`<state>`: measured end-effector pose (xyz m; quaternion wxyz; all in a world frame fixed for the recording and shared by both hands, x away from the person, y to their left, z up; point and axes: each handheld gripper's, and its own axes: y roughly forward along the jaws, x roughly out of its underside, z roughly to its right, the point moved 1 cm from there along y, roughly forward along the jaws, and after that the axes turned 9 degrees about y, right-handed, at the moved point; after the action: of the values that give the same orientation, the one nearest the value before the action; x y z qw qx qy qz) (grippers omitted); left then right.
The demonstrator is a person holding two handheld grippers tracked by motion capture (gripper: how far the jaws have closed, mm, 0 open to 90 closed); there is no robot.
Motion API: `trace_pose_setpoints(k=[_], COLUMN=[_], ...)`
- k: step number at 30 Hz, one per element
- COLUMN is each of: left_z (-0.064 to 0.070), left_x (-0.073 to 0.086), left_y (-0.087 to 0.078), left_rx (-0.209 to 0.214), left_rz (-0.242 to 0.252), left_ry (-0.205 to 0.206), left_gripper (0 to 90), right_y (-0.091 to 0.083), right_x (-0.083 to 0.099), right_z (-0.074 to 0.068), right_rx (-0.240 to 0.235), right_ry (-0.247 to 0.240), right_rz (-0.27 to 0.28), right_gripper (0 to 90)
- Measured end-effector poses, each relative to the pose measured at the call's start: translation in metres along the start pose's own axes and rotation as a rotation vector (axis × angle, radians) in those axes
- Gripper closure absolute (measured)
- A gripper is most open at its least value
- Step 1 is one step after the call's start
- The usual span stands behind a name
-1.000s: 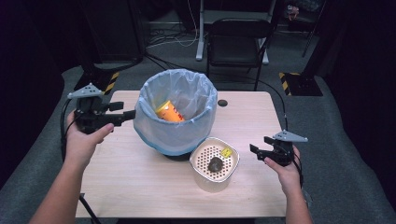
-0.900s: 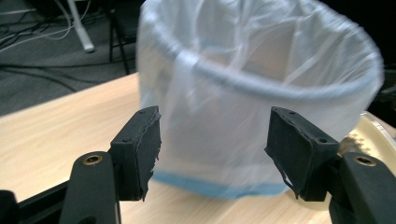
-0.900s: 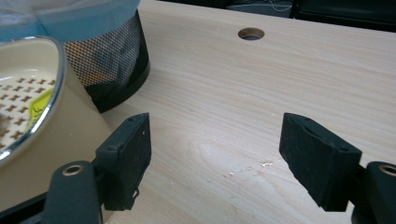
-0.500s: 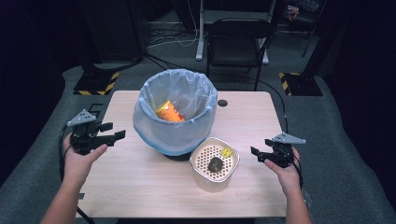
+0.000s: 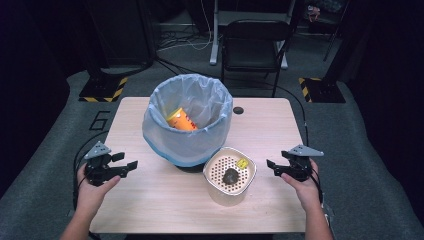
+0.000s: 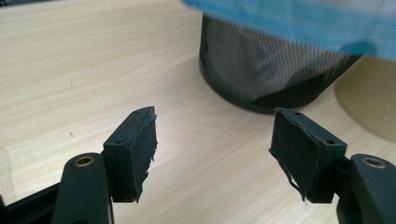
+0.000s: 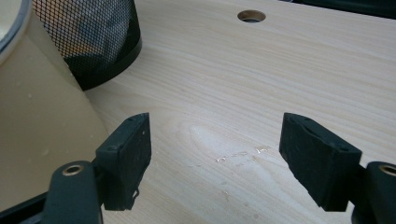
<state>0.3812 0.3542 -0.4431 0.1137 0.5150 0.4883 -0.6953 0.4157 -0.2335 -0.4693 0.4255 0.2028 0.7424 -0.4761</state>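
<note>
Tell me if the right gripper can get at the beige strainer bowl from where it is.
Probably yes: the right gripper is open, facing the beige strainer bowl, with bare table between them.

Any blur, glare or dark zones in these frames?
High view: table evenly lit, surroundings nearly black. Left gripper view: jaws sharp, blue bin liner and mesh bin soft. Right gripper view: faint wet sheen on the wood, beige container close and blurred.
</note>
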Motion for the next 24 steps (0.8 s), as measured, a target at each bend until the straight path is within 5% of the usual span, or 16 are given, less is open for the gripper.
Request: trace_pose_setpoints(k=[11,16,21,24], left_z=[-0.009,-0.018,-0.025,-0.027], left_x=[0.04,0.053,0.063,0.068], left_y=[0.014,0.018,0.022,0.025], left_rx=[-0.012,-0.02,-0.074,-0.101], left_rz=[-0.003,-0.023,-0.037,-0.035], left_ry=[-0.061,-0.053,-0.059,-0.103], left_gripper=[31.3,28.6,27.0,26.1], right_y=[0.005,0.011,0.012,0.014], right_x=[0.006,0.01,0.015,0.018], right_z=[-0.001,-0.002,-0.002,0.0], right_rx=[0.007,0.017,0.027,0.043], right_ry=[-0.026,-0.049,-0.048,-0.046], right_rz=[-0.012,-0.01,-0.006,-0.011], right_gripper=[25.4,25.6,25.7,25.7])
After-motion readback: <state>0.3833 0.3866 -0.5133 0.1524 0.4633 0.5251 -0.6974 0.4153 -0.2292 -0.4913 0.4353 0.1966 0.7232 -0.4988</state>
